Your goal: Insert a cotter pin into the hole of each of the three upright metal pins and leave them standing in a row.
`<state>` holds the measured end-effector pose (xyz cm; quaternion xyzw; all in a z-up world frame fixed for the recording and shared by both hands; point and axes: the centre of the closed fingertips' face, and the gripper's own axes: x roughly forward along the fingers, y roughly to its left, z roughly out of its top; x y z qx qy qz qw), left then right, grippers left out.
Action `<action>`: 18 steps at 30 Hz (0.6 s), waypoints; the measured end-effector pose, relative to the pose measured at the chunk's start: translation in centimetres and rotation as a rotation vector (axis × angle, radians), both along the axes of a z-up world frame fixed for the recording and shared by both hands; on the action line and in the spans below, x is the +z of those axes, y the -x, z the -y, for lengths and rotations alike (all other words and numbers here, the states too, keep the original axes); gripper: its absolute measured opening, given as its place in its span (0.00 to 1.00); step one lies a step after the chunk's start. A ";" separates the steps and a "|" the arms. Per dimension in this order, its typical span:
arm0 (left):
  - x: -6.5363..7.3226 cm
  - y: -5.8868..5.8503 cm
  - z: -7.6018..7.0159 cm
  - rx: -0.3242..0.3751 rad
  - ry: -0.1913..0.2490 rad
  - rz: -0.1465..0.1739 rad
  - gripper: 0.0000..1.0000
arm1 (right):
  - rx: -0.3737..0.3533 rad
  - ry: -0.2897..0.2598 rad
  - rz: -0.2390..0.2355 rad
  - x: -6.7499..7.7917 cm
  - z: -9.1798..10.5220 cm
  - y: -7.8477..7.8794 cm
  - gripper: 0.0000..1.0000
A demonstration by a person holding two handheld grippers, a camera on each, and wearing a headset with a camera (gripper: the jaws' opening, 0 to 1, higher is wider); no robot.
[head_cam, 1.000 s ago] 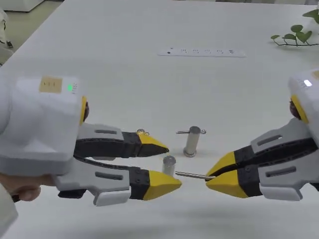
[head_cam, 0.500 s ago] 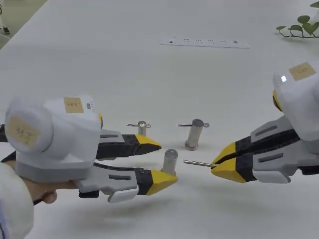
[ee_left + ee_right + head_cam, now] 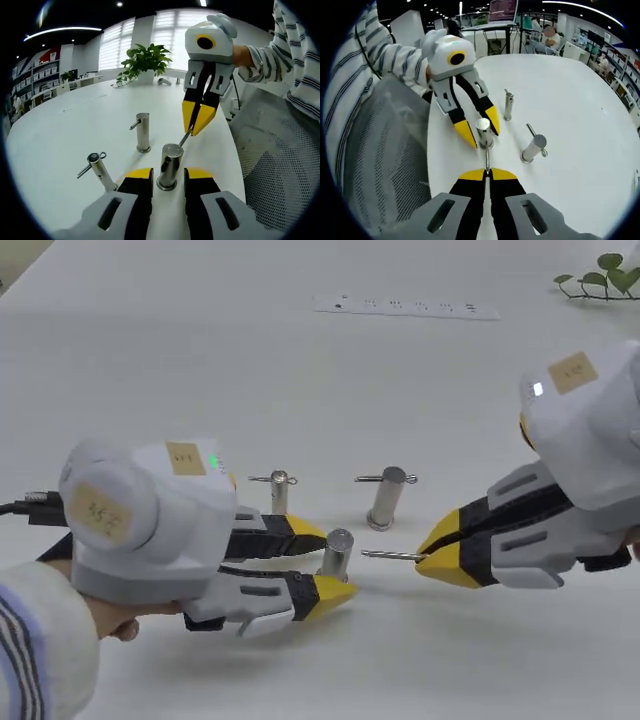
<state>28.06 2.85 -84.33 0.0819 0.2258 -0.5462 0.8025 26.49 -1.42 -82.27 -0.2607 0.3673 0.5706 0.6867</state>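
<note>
We look down on a white table. In the lower left of the head view, the left gripper lies low over the table, its yellow-tipped fingers partly open. Between them, near the centre of the frame, a bare metal pin stands upright. In the left gripper view we see this pin rising between the two fingers with a thin gap on each side, so they flank it without gripping it.

From the right edge of the head view, the right gripper points toward the same pin. Its fingers are pressed together on one end of a thin cotter pin, which sticks out level toward the bare metal pin. The free tip stops just short of it. In the right gripper view the fingers meet with no gap, and the cotter pin runs straight ahead from them.

Just above the centre of the head view, two more metal pins stand upright, a left rear pin and a right rear pin. Each has a cotter pin through its top. A power strip lies along the top of the frame, and plant leaves show in the upper right corner.
</note>
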 end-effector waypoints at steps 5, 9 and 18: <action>0.1 0.1 0.1 -0.003 0.007 -0.004 0.13 | 0.011 0.005 0.001 0.0 -0.1 0.0 0.03; 0.0 0.0 0.0 0.000 0.014 -0.022 0.13 | 0.008 -0.018 -0.007 0.4 -0.5 0.2 0.03; 0.1 0.1 0.1 0.002 0.015 -0.010 0.12 | 0.018 -0.028 0.006 1.1 -0.9 0.2 0.03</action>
